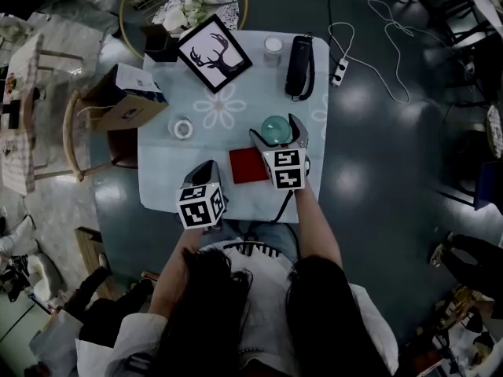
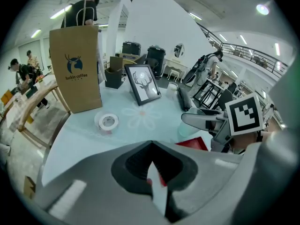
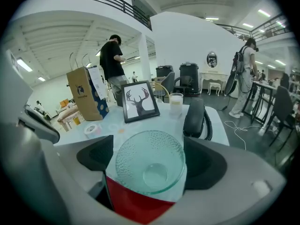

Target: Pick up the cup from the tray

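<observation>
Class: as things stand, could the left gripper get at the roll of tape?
Probably yes. The roll of tape lies alone on bare tablecloth ahead of the left gripper, with nothing between them. The gripper is shut, so it would have to open first.

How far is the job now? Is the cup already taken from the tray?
Looks done: the approach and the grip. The right gripper has its jaws against both sides of the cup.
In hand: the lift. The cup shows at the far edge of the red tray, and I cannot tell whether it is off the surface.
Left: raising it clear.
The left gripper, jaws together, holds nothing.
</observation>
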The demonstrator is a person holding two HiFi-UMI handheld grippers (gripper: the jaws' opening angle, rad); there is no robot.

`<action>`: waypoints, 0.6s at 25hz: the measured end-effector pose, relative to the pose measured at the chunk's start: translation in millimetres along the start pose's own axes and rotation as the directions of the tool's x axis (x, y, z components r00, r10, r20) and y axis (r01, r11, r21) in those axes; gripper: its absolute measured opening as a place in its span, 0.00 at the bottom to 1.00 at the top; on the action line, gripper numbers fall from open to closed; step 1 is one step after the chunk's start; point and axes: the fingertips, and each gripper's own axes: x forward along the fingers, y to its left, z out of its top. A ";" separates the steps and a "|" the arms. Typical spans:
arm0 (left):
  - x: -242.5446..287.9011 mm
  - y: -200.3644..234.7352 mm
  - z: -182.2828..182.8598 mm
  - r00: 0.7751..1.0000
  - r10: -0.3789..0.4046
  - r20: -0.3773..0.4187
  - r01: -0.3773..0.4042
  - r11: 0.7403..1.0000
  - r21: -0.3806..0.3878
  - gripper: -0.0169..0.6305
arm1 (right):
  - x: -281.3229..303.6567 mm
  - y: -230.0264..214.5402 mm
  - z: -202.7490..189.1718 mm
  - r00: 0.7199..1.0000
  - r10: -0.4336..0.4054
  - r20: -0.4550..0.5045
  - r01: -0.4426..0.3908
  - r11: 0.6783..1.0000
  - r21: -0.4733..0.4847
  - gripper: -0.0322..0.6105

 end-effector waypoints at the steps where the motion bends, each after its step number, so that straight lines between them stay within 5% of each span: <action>1: -0.2 0.3 0.4 1.000 -0.003 0.002 0.003 1.000 -0.004 0.03 | -1.5 -1.1 1.9 1.000 -0.004 0.012 0.004 1.000 0.000 0.82; 8: -5.3 -0.7 3.7 0.999 -0.031 0.029 0.031 1.000 -0.002 0.03 | -35.8 -1.2 31.8 0.989 -0.060 0.133 0.059 0.998 0.011 0.82; 15: -13.3 -7.6 12.5 0.995 -0.073 0.073 0.073 0.997 0.015 0.03 | -85.0 -4.8 44.9 0.980 -0.119 0.157 0.109 0.991 0.071 0.39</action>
